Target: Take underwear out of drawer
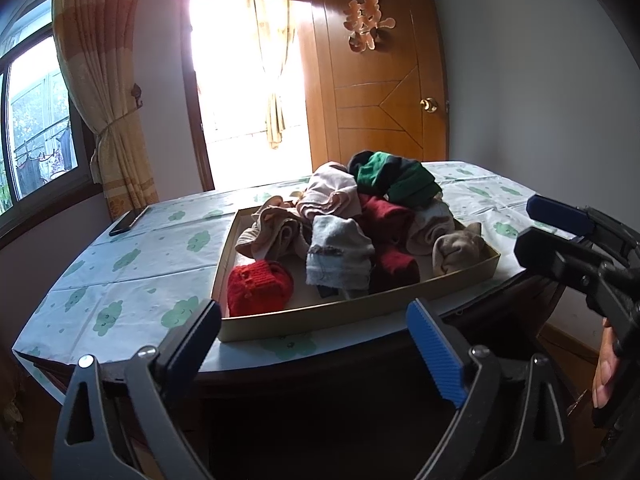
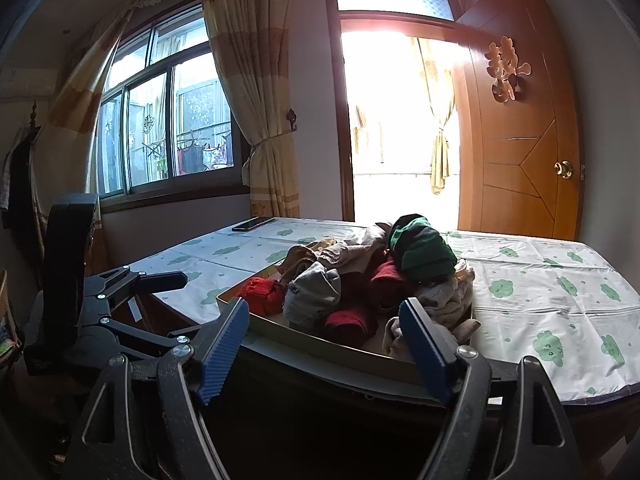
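Observation:
A shallow tan cardboard drawer (image 1: 320,322) lies on the table, heaped with rolled garments. Among them are a red knitted piece (image 1: 260,288), a grey piece (image 1: 340,256), a pale pink one (image 1: 332,196), dark red ones (image 1: 384,212), a beige one (image 1: 456,250) and a green-and-black one (image 1: 396,178) on top. My left gripper (image 1: 316,312) hangs open just short of the drawer's front wall, with nothing between its blue pads. My right gripper (image 2: 324,306) is open too, in front of the drawer's (image 2: 340,354) near corner. It also shows in the left wrist view as the right gripper (image 1: 532,224), empty.
The table wears a white cloth with green clouds (image 2: 560,292). A dark phone (image 1: 128,222) lies near its far left edge. Behind stand a curtained window (image 2: 168,120), a bright doorway and an open wooden door (image 1: 380,92). A person's hand (image 1: 604,376) holds the right gripper.

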